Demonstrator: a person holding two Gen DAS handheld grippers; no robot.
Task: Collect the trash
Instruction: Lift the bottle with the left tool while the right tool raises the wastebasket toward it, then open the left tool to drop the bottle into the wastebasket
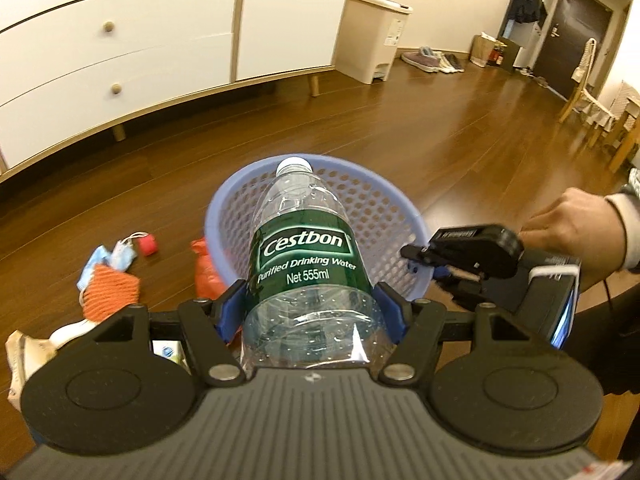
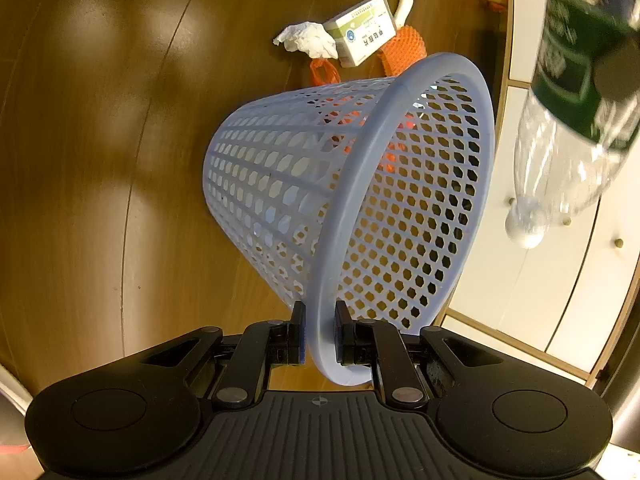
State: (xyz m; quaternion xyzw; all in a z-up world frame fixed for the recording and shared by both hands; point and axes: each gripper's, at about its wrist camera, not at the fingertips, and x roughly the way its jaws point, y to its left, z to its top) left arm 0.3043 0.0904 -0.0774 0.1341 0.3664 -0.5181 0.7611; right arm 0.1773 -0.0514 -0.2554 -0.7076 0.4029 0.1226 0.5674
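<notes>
The left gripper [image 1: 310, 308] clamps a water bottle [image 1: 306, 256], cap pointing forward over the blue basket [image 1: 400, 216]; the right gripper [image 2: 320, 334] pinches the tilted basket's rim.

I'm looking into a lived-in home: a white dresser [image 1: 120, 52] on wooden legs is standing at ten o'clock on a wood floor [image 1: 420, 128], shoes [image 1: 432, 60] are lying by the entrance door [image 1: 576, 36] at one o'clock, and dining chairs [image 1: 592, 96] are sitting at two.
</notes>
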